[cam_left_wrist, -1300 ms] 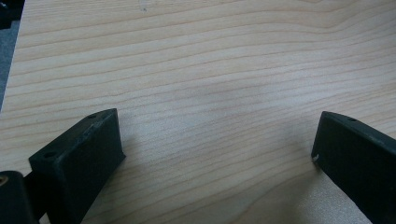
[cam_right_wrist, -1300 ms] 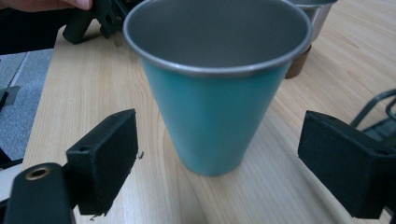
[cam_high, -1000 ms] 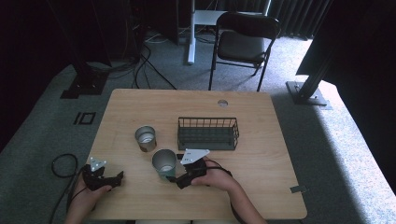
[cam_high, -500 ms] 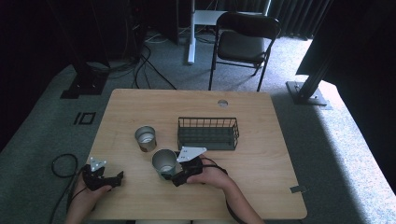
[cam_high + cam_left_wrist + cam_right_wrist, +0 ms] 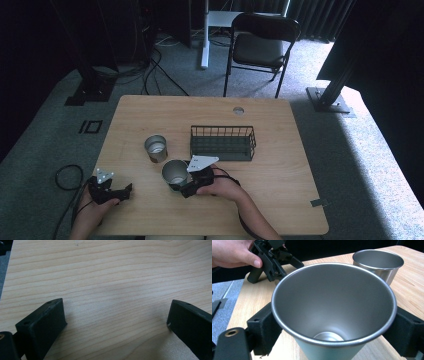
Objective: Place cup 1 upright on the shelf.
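- right gripper (image 5: pixel 176 181) – jaws stand on both sides of the near steel cup (image 5: pixel 174 172), pads against its wall just below the rim; clamped on it
- right gripper view: near steel cup (image 5: pixel 334 307) is upright, mouth open, inside bare, flat round bottom visible
- near steel cup sits on the table (image 5: pixel 280 130) just in front of the wire basket (image 5: pixel 223 143), toward its left end, close but apart from it
- 2nd steel cup (image 5: pixel 155 148) stands upright left of the wire basket, just behind-left of the near cup; the 2 cups do not touch (image 5: pixel 378 263)
- left gripper (image 5: pixel 127 189) – well left of the wire basket, near the table's front-left edge, held low by the left hand (image 5: pixel 95 202)
- left gripper view: its 2 jaws are wide apart, bare wood grain between them, nothing gripped
- wire basket is dark, rectangular, nothing seen inside it
- folding chair (image 5: pixel 262 45) stands on the carpet behind the table, well beyond the wire basket
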`<state>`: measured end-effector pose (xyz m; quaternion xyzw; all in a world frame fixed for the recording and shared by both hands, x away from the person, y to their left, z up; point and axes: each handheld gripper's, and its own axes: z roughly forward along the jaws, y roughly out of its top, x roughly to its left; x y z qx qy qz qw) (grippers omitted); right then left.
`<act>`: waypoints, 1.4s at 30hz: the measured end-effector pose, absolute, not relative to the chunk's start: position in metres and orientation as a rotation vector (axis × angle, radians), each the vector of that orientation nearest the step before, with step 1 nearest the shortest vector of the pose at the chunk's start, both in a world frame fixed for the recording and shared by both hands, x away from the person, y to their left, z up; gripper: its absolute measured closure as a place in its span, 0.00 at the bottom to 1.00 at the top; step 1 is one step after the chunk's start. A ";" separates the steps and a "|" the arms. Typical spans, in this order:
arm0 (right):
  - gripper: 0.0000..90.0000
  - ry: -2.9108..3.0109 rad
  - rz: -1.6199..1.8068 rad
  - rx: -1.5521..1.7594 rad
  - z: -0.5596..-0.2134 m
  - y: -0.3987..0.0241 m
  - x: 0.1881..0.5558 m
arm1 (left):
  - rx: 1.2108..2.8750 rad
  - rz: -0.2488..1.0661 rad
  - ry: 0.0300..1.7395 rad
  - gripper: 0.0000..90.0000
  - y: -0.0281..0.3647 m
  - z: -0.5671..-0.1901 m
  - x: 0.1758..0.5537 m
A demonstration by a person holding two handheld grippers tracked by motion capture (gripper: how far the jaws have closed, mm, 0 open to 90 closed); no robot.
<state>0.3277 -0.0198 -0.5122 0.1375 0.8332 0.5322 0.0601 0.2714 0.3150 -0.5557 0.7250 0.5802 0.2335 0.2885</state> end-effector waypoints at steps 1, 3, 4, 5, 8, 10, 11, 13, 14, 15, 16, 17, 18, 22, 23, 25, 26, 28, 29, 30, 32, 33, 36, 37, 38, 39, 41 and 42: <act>0.13 2.519 1.610 0.412 -0.513 -0.019 0.328 | 1.936 0.623 1.549 0.03 0.315 -0.556 0.271; 0.13 2.518 1.598 0.408 -0.513 -0.016 0.327 | 1.935 0.623 1.549 0.03 0.315 -0.556 0.271; 0.13 2.518 1.598 0.408 -0.513 -0.016 0.327 | 1.936 0.624 1.549 0.03 0.315 -0.556 0.271; 0.13 2.514 1.606 0.401 -0.514 -0.015 0.328 | 1.935 0.623 1.549 0.03 0.315 -0.556 0.271; 0.13 2.516 1.620 0.413 -0.514 -0.013 0.328 | 1.935 0.623 1.549 0.03 0.315 -0.556 0.271; 0.13 2.511 1.634 0.416 -0.515 -0.012 0.329 | 1.936 0.623 1.549 0.03 0.315 -0.556 0.271; 0.14 2.503 1.635 0.406 -0.515 -0.011 0.329 | 1.936 0.623 1.549 0.03 0.315 -0.556 0.271; 0.14 2.506 1.621 0.409 -0.514 -0.010 0.328 | 1.936 0.623 1.549 0.03 0.315 -0.556 0.271; 0.14 2.506 1.621 0.409 -0.514 -0.010 0.328 | 1.936 0.623 1.549 0.03 0.315 -0.556 0.271; 0.14 2.505 1.617 0.410 -0.514 -0.010 0.328 | 1.936 0.623 1.549 0.03 0.315 -0.556 0.271; 0.14 2.504 1.618 0.410 -0.514 -0.009 0.328 | 1.935 0.623 1.549 0.03 0.315 -0.556 0.271; 0.14 2.498 1.612 0.418 -0.513 -0.009 0.328 | 1.936 0.623 1.549 0.03 0.315 -0.556 0.271; 0.14 2.498 1.612 0.418 -0.513 -0.009 0.328 | 1.936 0.623 1.549 0.03 0.315 -0.556 0.271; 0.14 2.498 1.622 0.435 -0.511 -0.009 0.328 | 1.936 0.623 1.549 0.03 0.315 -0.556 0.271; 0.14 2.484 1.630 0.446 -0.509 -0.010 0.329 | 1.936 0.623 1.549 0.03 0.315 -0.556 0.271; 0.15 2.474 1.640 0.459 -0.506 -0.011 0.330 | 1.936 0.623 1.549 0.03 0.315 -0.556 0.271; 0.15 2.474 1.640 0.459 -0.506 -0.011 0.330 | 1.935 0.623 1.549 0.03 0.315 -0.556 0.271; 0.15 2.464 1.645 0.466 -0.502 -0.012 0.330 | 1.933 0.623 1.550 0.03 0.315 -0.556 0.271; 0.15 2.463 1.651 0.468 -0.498 -0.014 0.330 | 1.935 0.623 1.550 0.03 0.315 -0.556 0.271; 0.15 2.463 1.651 0.468 -0.498 -0.014 0.330 | 1.935 0.623 1.550 0.03 0.315 -0.556 0.271; 0.15 2.456 1.654 0.460 -0.493 -0.016 0.330 | 1.936 0.624 1.549 0.03 0.315 -0.556 0.271; 0.15 2.441 1.666 0.460 -0.488 -0.017 0.329 | 1.934 0.624 1.550 0.03 0.315 -0.556 0.271; 0.15 2.424 1.673 0.458 -0.482 -0.019 0.329 | 1.935 0.624 1.549 0.03 0.315 -0.556 0.271; 0.15 2.426 1.675 0.467 -0.479 -0.020 0.329 | 1.934 0.623 1.550 0.03 0.315 -0.556 0.271; 0.15 2.426 1.678 0.467 -0.476 -0.021 0.330 | 1.936 0.623 1.549 0.03 0.315 -0.556 0.271; 0.15 2.404 1.696 0.479 -0.469 -0.024 0.330 | 1.936 0.623 1.549 0.03 0.315 -0.556 0.271; 0.15 2.376 1.713 0.495 -0.463 -0.027 0.331 | 1.936 0.623 1.549 0.03 0.315 -0.556 0.271; 0.15 2.376 1.713 0.495 -0.463 -0.027 0.331 | 1.937 0.623 1.549 0.03 0.315 -0.556 0.271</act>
